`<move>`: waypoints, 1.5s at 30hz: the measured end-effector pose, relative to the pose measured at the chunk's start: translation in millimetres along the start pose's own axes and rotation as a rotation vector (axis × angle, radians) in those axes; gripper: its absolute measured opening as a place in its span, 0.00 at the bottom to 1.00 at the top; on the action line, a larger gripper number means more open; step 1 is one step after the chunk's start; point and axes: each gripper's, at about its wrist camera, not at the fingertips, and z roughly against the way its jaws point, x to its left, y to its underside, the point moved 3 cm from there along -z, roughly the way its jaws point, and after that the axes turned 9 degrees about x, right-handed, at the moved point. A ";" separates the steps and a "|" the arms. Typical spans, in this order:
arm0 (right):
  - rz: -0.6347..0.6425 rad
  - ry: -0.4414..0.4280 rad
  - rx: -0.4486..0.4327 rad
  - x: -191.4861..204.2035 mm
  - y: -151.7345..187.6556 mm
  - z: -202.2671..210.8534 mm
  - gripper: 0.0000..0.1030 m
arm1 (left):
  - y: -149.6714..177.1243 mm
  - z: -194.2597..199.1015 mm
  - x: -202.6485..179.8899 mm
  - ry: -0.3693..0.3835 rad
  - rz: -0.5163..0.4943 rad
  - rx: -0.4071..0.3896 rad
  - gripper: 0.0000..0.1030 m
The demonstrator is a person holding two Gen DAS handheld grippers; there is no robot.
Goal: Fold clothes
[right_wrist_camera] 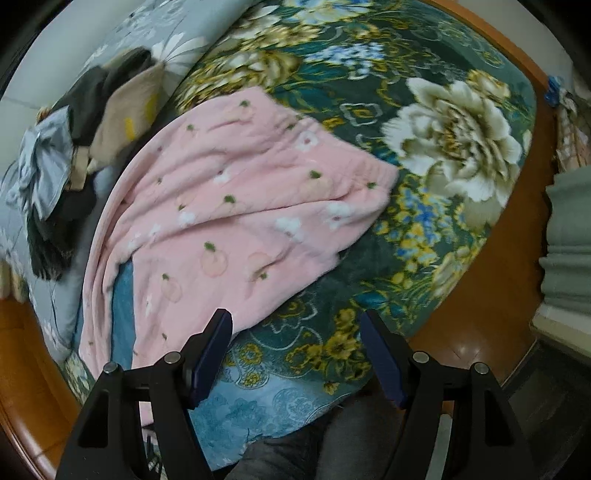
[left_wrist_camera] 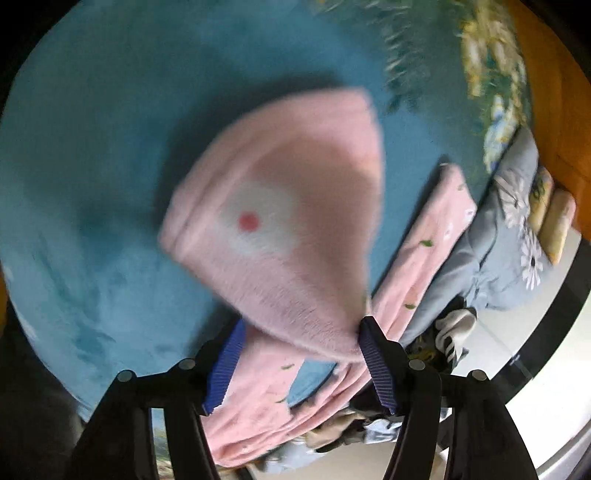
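In the left wrist view a folded pink fleece garment (left_wrist_camera: 280, 206) with a white patch and red dot lies blurred on the blue blanket (left_wrist_camera: 92, 166). Its near edge sits between the fingers of my left gripper (left_wrist_camera: 301, 328), which are spread wide; the right fingertip (left_wrist_camera: 369, 332) touches the fleece. A second pink fleece piece with a peach print (left_wrist_camera: 436, 254) lies beside it and also shows spread out in the right wrist view (right_wrist_camera: 236, 206). My right gripper (right_wrist_camera: 295, 325) is open and empty, just above the near edge of that piece.
A green floral blanket (right_wrist_camera: 424, 110) covers the bed. A pile of dark, beige and grey clothes (right_wrist_camera: 85, 122) lies on a grey daisy-print quilt (right_wrist_camera: 173, 33) at the far left. The wooden bed frame (right_wrist_camera: 480, 314) and floor lie to the right.
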 end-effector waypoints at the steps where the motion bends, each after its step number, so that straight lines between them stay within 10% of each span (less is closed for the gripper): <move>1: 0.009 -0.003 0.003 2.8 0.1 -1.3 0.71 | 1.9 -3.9 2.6 0.011 0.018 0.002 0.65; 11: -0.054 -0.067 0.023 -26.5 -9.2 -18.9 0.71 | -4.1 42.0 -43.2 0.006 -0.045 -0.256 0.52; 15: -0.202 -0.147 0.056 -59.5 -23.2 -44.1 0.71 | -2.5 48.1 -50.0 -0.111 -0.085 -0.319 0.14; 31: -0.333 -0.135 0.028 -107.9 -118.3 -99.6 0.69 | 27.6 66.1 -92.1 -0.402 -0.364 -0.440 0.09; 37: -0.364 -0.170 0.036 -100.9 -123.8 -109.1 0.41 | 32.2 65.3 -101.8 -0.419 -0.390 -0.438 0.09; 40: -0.358 -0.155 0.044 -93.8 -122.8 -106.7 0.10 | 35.2 71.6 -111.1 -0.411 -0.418 -0.437 0.07; 45: -0.306 -0.144 -0.041 -82.5 -126.7 -68.6 0.06 | 46.6 94.6 -151.4 -0.369 -0.587 -0.434 0.05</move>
